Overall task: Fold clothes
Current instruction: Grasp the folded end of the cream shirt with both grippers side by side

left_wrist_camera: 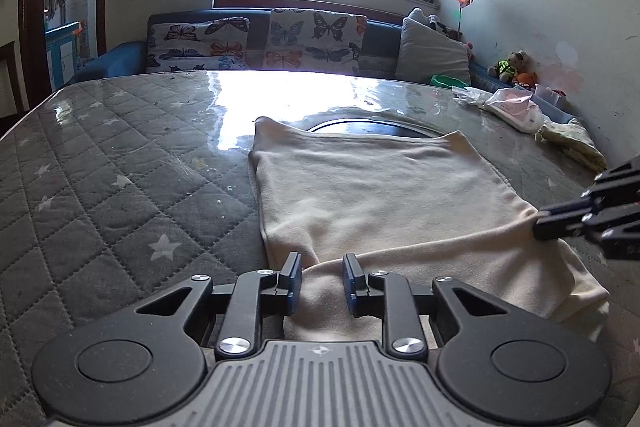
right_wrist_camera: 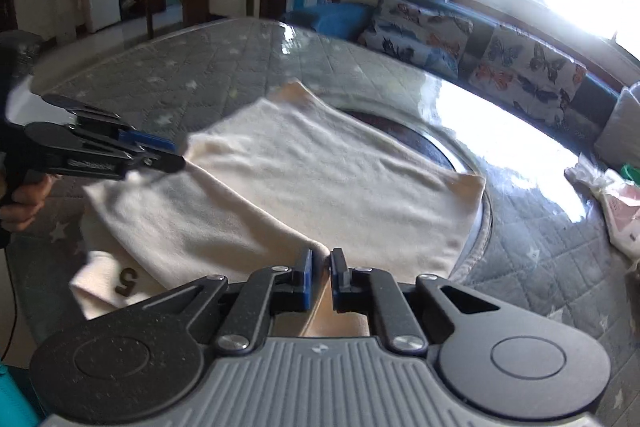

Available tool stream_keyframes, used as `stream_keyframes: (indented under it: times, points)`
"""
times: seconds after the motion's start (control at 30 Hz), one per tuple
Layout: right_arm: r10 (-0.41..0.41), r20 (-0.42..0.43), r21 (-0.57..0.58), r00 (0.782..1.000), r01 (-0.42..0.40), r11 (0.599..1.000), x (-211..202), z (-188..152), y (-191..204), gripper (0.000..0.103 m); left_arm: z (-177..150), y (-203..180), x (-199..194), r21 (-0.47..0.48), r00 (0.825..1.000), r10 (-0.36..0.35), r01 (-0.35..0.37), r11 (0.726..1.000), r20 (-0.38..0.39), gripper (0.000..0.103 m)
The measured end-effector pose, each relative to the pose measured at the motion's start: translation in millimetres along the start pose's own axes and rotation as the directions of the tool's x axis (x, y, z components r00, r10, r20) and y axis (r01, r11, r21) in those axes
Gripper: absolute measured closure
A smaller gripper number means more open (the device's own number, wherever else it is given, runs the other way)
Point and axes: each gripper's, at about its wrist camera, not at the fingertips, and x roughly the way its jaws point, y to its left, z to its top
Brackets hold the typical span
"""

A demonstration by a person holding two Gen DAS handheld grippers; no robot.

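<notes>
While the cream garment (left_wrist_camera: 372,183) lies spread on the grey quilted counter (left_wrist_camera: 112,167) — its far edge over a dark round inset (left_wrist_camera: 368,127) — the right gripper (right_wrist_camera: 320,281) is clenched on a raised fold at the garment's near edge. The left gripper (left_wrist_camera: 322,281) has cloth between its parted jaws (whether the pads press it, I cannot tell). A brown "5" (right_wrist_camera: 127,282) shows on a lower layer.

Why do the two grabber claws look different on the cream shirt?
The right gripper has its jaws nearly together, pinching the shirt at its near fold; the left gripper has a wider gap, with cloth lying between its fingers. The right one grips at the shirt's side edge, the left at its near edge. Both are black with blue pads and point down at the shirt.
</notes>
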Motion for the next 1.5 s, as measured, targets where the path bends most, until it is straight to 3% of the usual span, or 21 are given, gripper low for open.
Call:
stream_keyframes:
  times: [0.13,0.27,0.47,0.63,0.8,0.93,1.1,1.27,1.5]
  points:
    - [0.027,-0.038,0.073,0.999,-0.025,0.997,11,-7,-13,0.089,0,-1,-1,0.004,1.0,0.01,-0.01,1.0,0.001,0.078]
    - [0.034,-0.021,0.013,0.999,-0.034,0.999,-9,-2,-12,0.089,6,-5,-9,0.004,1.0,0.015,-0.015,1.0,0.015,0.072]
    - [0.136,-0.093,-0.089,0.986,-0.144,0.986,-15,-6,7,0.089,5,-34,-16,0.08,0.996,-0.084,0.083,0.993,0.015,0.064]
    - [0.128,-0.164,-0.14,0.978,-0.151,0.978,-11,-20,13,0.089,-5,-48,-10,0.148,0.995,-0.095,0.1,0.984,-0.044,0.06]
    - [0.119,-0.145,-0.167,0.982,-0.143,0.975,-37,-22,11,0.089,-7,-45,-33,0.199,0.992,-0.125,0.129,0.971,-0.036,0.055]
    - [0.133,-0.126,-0.183,0.983,-0.155,0.971,-49,-29,15,0.088,-16,-44,-59,0.259,0.985,-0.167,0.174,0.95,-0.048,0.052]
    - [0.139,-0.102,-0.215,0.985,-0.159,0.964,-56,-42,26,0.072,-32,-53,-81,0.317,0.979,-0.188,0.204,0.926,-0.081,0.047]
    - [0.143,-0.092,-0.248,0.985,-0.162,0.955,-60,-51,33,0.065,-45,-69,-86,0.39,0.971,-0.219,0.239,0.889,-0.097,0.047]
    - [0.147,-0.083,-0.291,0.986,-0.165,0.942,-61,-62,40,0.059,-61,-84,-76,0.528,0.981,-0.171,0.192,0.827,-0.088,0.047]
